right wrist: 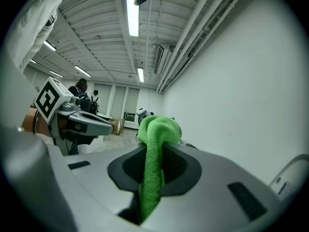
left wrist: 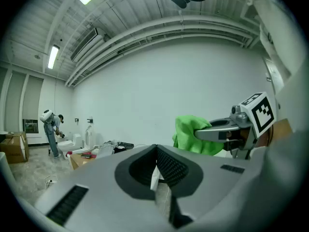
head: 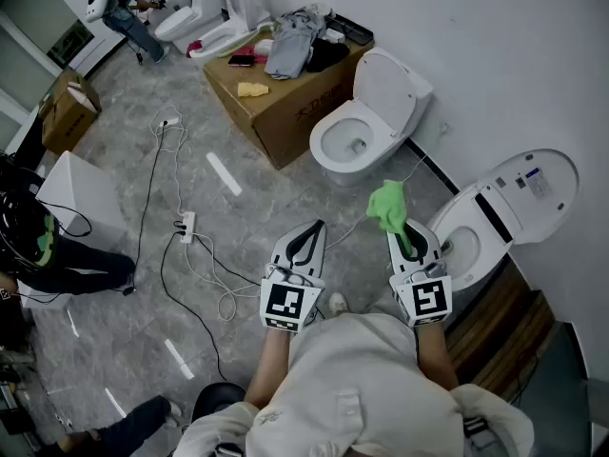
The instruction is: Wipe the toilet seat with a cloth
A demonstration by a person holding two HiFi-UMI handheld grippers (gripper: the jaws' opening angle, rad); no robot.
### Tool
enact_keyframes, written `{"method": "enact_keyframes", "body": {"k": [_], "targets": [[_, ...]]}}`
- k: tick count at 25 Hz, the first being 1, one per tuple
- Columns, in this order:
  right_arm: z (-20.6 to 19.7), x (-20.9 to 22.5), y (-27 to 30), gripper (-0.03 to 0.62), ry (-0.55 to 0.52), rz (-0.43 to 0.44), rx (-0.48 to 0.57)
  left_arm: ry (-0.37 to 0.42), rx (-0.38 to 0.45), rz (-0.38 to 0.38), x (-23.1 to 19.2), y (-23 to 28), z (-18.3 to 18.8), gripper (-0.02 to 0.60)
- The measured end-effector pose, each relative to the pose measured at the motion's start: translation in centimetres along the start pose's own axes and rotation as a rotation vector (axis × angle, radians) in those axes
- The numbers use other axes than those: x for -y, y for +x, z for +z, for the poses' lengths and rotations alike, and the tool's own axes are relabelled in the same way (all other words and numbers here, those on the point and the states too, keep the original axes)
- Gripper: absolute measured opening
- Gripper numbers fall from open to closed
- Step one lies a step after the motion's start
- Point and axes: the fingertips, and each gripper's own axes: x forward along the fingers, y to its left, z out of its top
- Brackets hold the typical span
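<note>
Cloth [head: 386, 204] is held clamped in the right gripper [head: 402, 228] near the toilet seat [head: 459, 213]. The left gripper [head: 315, 228] is closed and empty. Wiping is judged not yet begun, so lowering onto the seat is called for.

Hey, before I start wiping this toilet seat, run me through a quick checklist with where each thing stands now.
1. Bright green fuzzy cloth clamped in right gripper: ok.
2. Left gripper shut, empty: ok.
3. White oval lid of nearest white toilet raised: ok.
4. Cloth touching its seat: not ok, held off it.
5. Seat dry or dirty: cannot tell.
6. White power strip and cables clear of toilet: ok.
</note>
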Motion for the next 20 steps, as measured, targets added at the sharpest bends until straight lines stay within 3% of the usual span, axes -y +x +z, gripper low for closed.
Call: {"method": "enact_keyframes", "body": {"k": [5,10,16,20], "targets": [[-0.1,0.4,0.9,0.046,0.025,0.006,-0.019,-0.008,0.001,0.003,-1.0,1.0,-0.3,0.012],[-0.4,2.9,2.7,0.046,0.006,-0.044,-0.046,-0.006,-0.006,-0.009,-1.9,3.1,-0.4,0.012],[-0.8,3.5,6.5,0.046,0.021,0.018,-0.047,-0.008,-0.016,0.004,-4.4,6.5,-0.3,0.012],[-1.0,5.8,10.2,0.046,-0.041,0.038,-0.051,-0.006,-0.025,0.026,-6.3,10.2,0.1,0.012]]}}
